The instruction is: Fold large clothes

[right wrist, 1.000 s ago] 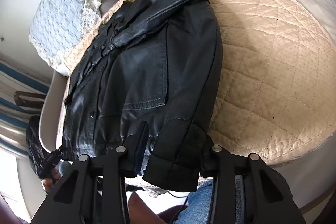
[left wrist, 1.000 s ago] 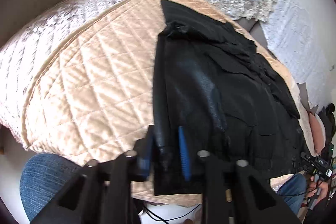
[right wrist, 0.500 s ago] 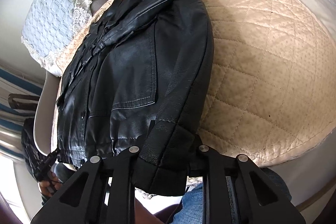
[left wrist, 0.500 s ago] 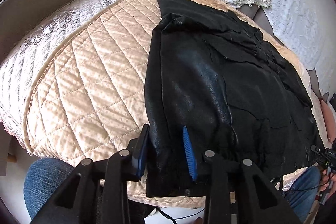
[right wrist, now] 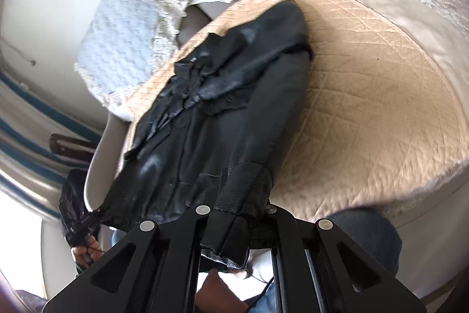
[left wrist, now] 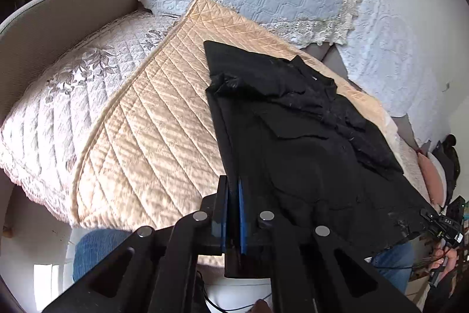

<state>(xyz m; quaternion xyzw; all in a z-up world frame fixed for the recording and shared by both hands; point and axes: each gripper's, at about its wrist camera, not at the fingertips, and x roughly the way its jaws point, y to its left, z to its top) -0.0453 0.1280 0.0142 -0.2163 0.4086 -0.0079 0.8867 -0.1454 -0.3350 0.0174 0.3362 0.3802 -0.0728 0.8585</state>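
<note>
Lying on quilted cover (left wrist: pixel 152 137), black jacket (left wrist: pixel 293 154), hem pinched by both tongs

My right tongs (right wrist: pixel 231 228) buried under jacket (right wrist: pixel 222 119) hem, right view motion-blurred, my knee (left wrist: pixel 96 251) cut off

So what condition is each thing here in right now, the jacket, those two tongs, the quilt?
Black jacket: spread on the quilt, near hem gripped at both corners.
Left tongs: shut on the jacket's hem.
Right tongs: shut on the jacket's cuffed corner.
Beige quilt: lying flat under the jacket.
</note>
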